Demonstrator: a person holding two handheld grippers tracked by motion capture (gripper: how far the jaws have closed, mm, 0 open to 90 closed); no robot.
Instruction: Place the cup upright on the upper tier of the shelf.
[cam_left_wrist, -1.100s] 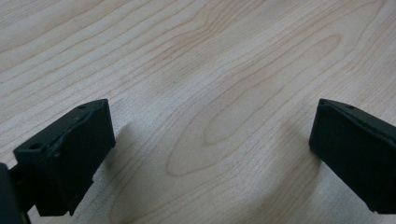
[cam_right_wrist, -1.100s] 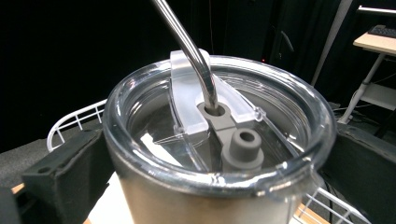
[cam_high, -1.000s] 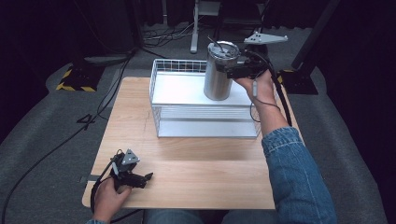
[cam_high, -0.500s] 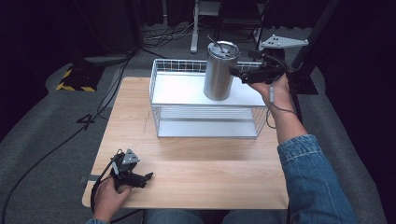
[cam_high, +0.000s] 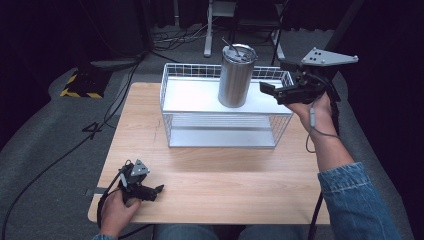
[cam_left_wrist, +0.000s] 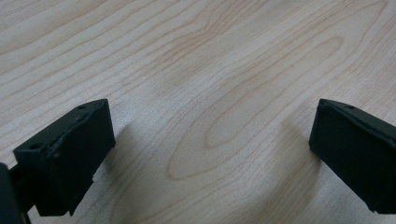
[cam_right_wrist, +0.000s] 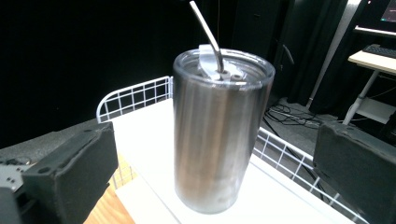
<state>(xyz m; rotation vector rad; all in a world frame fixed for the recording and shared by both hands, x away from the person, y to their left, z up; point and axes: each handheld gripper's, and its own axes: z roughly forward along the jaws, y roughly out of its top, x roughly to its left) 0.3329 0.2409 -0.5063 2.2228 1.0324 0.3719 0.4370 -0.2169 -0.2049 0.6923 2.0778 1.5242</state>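
Left gripper (cam_high: 150, 190): rests low at the near-left corner of the bench (cam_high: 225, 180), held in the person's left hand (cam_high: 117, 207); its jaws stand wide apart with bare wood grain between them, as the left gripper view shows.
Wire rack (cam_high: 172, 107): a white two-level basket shelf at the far middle of the bench, with its long side running left to right; its white top shelf has a low wire rim around it.
Steel tumbler (cam_high: 235, 75): stands upright on the top shelf of the wire rack, toward the right half and the far edge; a clear lid closes it and a bent metal straw (cam_right_wrist: 208, 32) rises through the lid.
Tumbler and right gripper: the tumbler stands just left of the right gripper, apart from it; in the right gripper view the tumbler (cam_right_wrist: 219, 135) sits centred ahead of the two black jaws, touching neither.
Right gripper (cam_high: 264, 90): held in the air at the right end of the wire rack, level with the tumbler's lower half and pointing left at it; its jaws are spread wide and grip nothing.
Right hand (cam_high: 312, 107): grasps the right gripper from beyond the right edge of the bench, with a denim sleeve (cam_high: 357, 200) behind it.
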